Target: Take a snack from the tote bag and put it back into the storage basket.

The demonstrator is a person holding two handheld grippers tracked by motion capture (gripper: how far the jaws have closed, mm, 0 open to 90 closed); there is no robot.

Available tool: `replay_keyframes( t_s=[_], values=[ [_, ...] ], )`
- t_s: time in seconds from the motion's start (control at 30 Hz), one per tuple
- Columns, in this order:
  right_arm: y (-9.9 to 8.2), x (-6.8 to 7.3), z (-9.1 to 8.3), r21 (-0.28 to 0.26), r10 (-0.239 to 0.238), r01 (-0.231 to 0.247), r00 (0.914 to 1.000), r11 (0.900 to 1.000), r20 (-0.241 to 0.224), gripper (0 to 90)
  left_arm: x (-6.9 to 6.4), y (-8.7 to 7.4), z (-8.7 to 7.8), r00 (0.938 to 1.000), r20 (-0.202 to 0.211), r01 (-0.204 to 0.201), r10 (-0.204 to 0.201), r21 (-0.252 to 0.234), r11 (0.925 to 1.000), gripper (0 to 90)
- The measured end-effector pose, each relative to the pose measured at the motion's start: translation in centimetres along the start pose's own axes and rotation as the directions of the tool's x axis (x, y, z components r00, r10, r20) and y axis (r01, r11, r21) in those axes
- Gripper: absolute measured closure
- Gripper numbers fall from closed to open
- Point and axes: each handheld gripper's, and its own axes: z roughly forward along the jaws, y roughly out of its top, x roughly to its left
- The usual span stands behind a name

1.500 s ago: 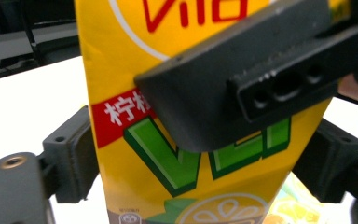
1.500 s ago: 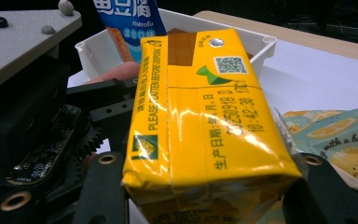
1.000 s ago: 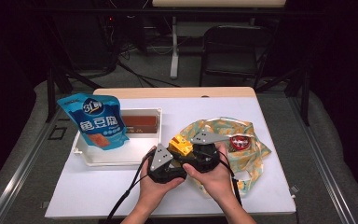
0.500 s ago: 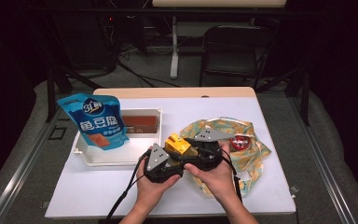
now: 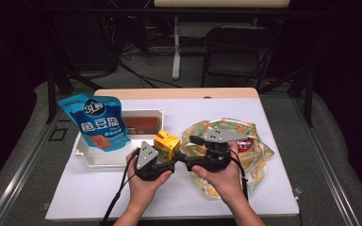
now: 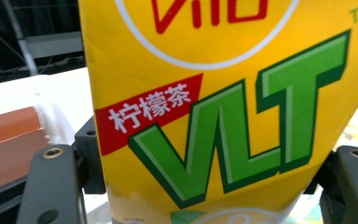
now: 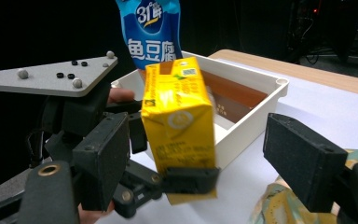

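evidently a handover: the left gripper [image 5: 162, 155], near the centre of the high view, has its fingers clamped on the yellow lemon-tea carton [image 5: 166, 144], held off the tabletop [image 5: 264, 122] just right of the white tray [image 5: 147, 114]. the right gripper [image 5: 188, 157] has just been opening, its fingers [image 7: 105, 156] standing apart on either side of the carton without pressing, likely so the left can carry it trayward. a blue snack pouch [image 5: 96, 122] leans at the tray's left; whether the carton clears the tray rim is hard to tell.
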Motion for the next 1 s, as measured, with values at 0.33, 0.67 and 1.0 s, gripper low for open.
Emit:
replay_keyframes(
  t_s=[0.33, 0.67, 1.0],
  values=[
    [-0.5, -0.9, -0.5, -0.001, 0.0, 0.0, 0.9996, 1.0, 0.03, 23.6, 2.1, 0.0, -1.8, 0.9967, -0.08, 0.007, -0.011, -0.049, 0.9988, 28.1],
    [-2.2, -2.4, -1.7, 0.011, 0.003, -0.004, 0.9965, 0.9999, 0.084, 24.4, 4.2, 0.1, -3.6, 0.9898, -0.132, 0.041, -0.053, -0.088, 0.9953, 28.1],
    [-5.4, -4.9, -4.7, -0.005, 0.019, -0.018, 0.9849, 0.9998, 0.172, 26.3, 6.0, -0.5, -4.5, 0.976, -0.196, 0.073, -0.095, -0.118, 0.9903, 28.4]
  ],
)
